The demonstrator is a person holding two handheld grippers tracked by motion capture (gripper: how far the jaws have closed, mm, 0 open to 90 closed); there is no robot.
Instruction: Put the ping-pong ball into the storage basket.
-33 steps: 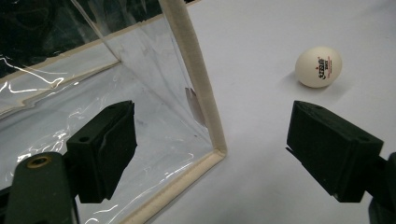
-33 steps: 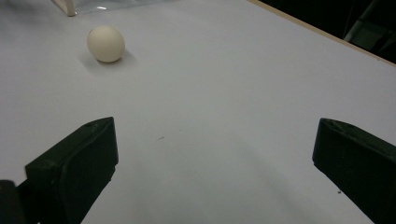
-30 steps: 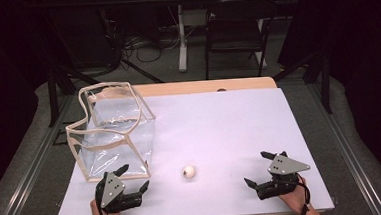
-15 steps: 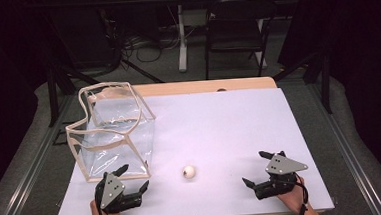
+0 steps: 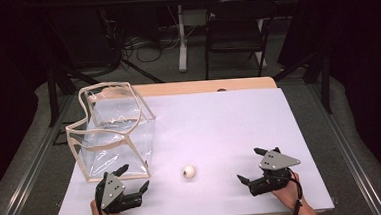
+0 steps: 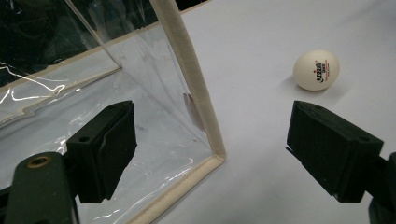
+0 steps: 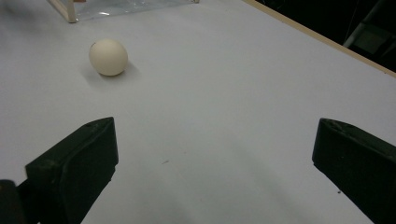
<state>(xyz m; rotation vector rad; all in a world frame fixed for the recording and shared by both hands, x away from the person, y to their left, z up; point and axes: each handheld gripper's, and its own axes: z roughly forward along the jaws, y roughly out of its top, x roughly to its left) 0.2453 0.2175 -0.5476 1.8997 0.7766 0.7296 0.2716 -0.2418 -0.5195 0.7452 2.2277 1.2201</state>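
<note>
Both claws are wide open and holding nothing. The left gripper (image 5: 131,179) sits at the near-left of the table, and compared with a second ago it's barely moved, maybe nudged a touch toward the bag. The right gripper (image 5: 256,165) has crept slightly left toward the middle too, so nothing's really committed yet.

The ping-pong ball (image 5: 189,171) lies loose on the white table (image 5: 220,130) between the two grippers, nearer the left one, untouched. From the left gripper view it's ahead and off to the right of the jaws (image 6: 316,70).

Clear plastic bag with cream trim (image 5: 114,132) stands open just beside the left gripper, its bottom corner (image 6: 215,156) right between the jaws, so my guess is that corner could snag a straight reach for the ball. The right side has a clean run at it (image 7: 108,57).
</note>
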